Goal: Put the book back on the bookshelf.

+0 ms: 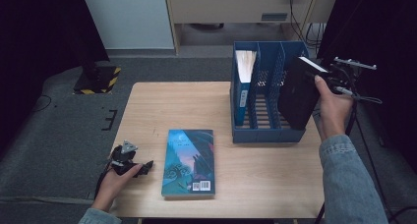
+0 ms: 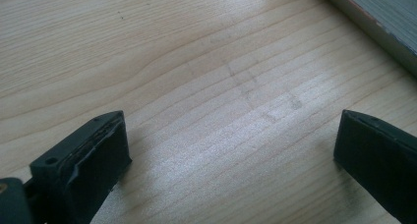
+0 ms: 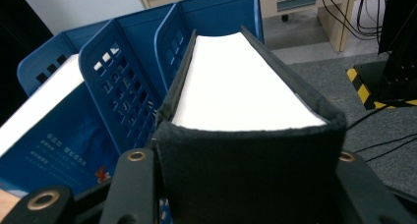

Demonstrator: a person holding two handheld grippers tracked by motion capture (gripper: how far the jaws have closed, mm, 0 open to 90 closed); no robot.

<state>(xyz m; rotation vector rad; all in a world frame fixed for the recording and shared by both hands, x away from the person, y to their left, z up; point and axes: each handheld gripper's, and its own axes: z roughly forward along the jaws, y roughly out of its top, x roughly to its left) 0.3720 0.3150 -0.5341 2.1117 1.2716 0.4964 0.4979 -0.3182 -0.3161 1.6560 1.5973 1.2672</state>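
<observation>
Filing step: right tongs (image 1: 330, 79) clamped on black book (image 1: 297, 92), tilted over blue rack (image 1: 268, 133), rightmost slot. Next: straighten, lower in. Left tongs (image 1: 146, 166) wide open, empty, well left of rack.

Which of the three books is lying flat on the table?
The teal picture-cover book lies flat. The black book is held tilted in the right gripper, and the blue book stands in the rack.
</observation>
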